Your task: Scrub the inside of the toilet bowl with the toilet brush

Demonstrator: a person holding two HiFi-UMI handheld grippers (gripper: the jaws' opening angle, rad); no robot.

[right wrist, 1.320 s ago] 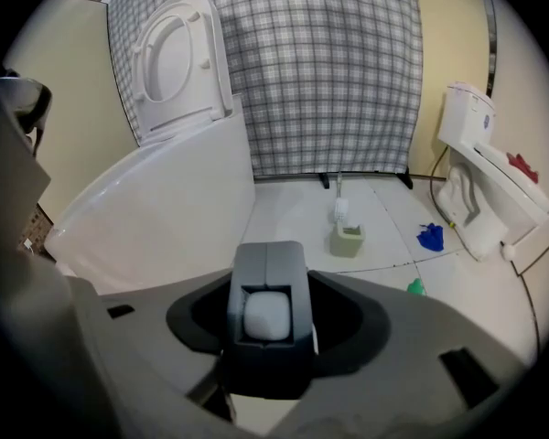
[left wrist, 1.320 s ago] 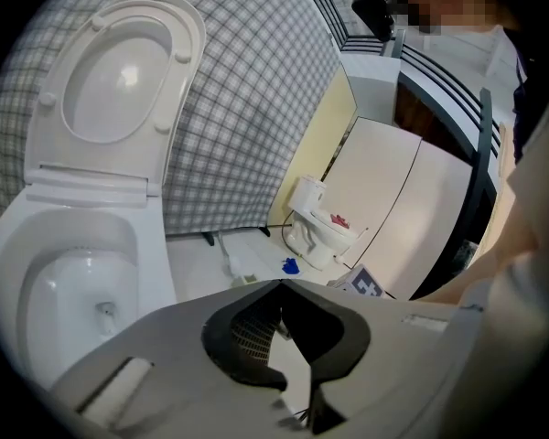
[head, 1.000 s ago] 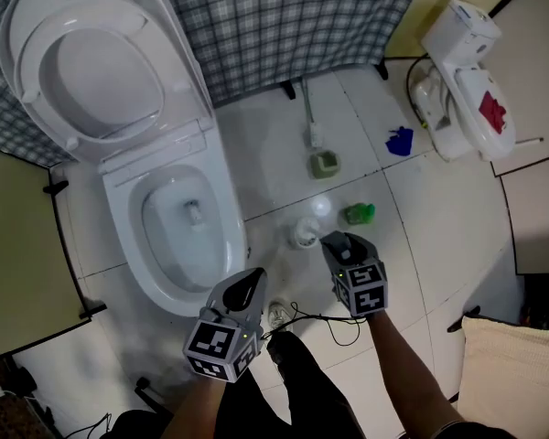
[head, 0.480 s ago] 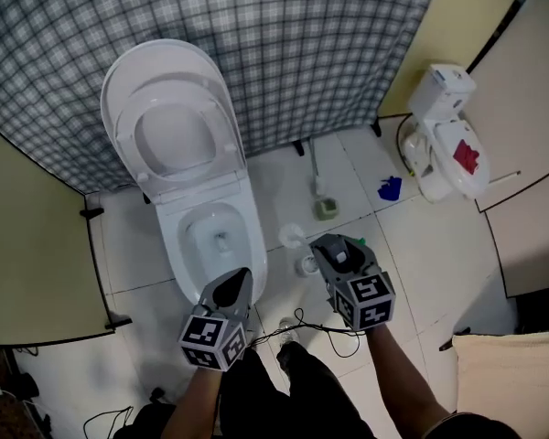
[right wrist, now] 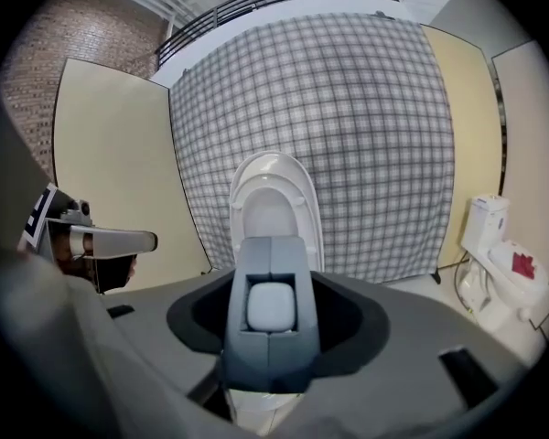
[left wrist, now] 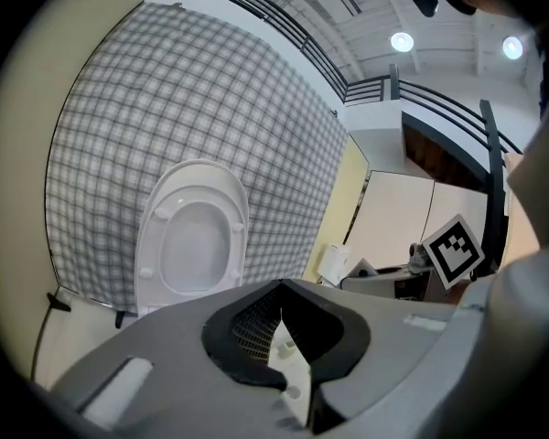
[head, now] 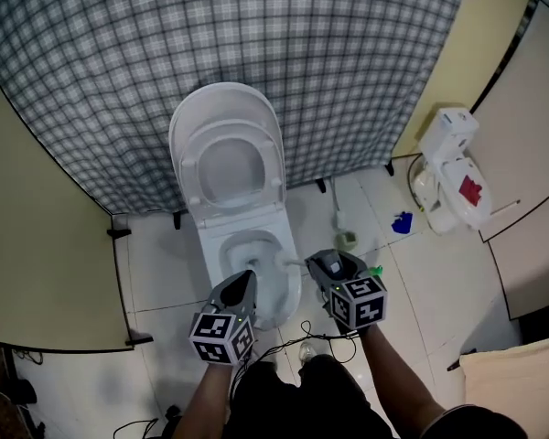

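The white toilet [head: 221, 124] stands against the plaid curtain with its lid and seat up, and its bowl [head: 248, 247] is open below them. My right gripper [head: 313, 263] is at the bowl's right rim, shut on the toilet brush [head: 276, 264]. The brush's white shaft reaches left into the bowl. In the right gripper view the brush's grey handle [right wrist: 271, 305] fills the gap between the jaws, with the toilet [right wrist: 273, 199] straight ahead. My left gripper [head: 247, 280] hovers at the bowl's front edge, shut and empty. The left gripper view shows the raised lid [left wrist: 192, 245].
A small white toilet [head: 453, 167] with a red mark stands at the right wall. A blue item [head: 402, 222], a green item [head: 375, 270] and a second brush in its holder [head: 346, 239] lie on the tiles right of the toilet. A black cable [head: 316, 329] runs by my feet. Yellow partitions [head: 37, 245] close both sides.
The view has pulled back and up. My right gripper has carried the brush from the floor right of the toilet over to the bowl. The left gripper stays at the bowl's front.
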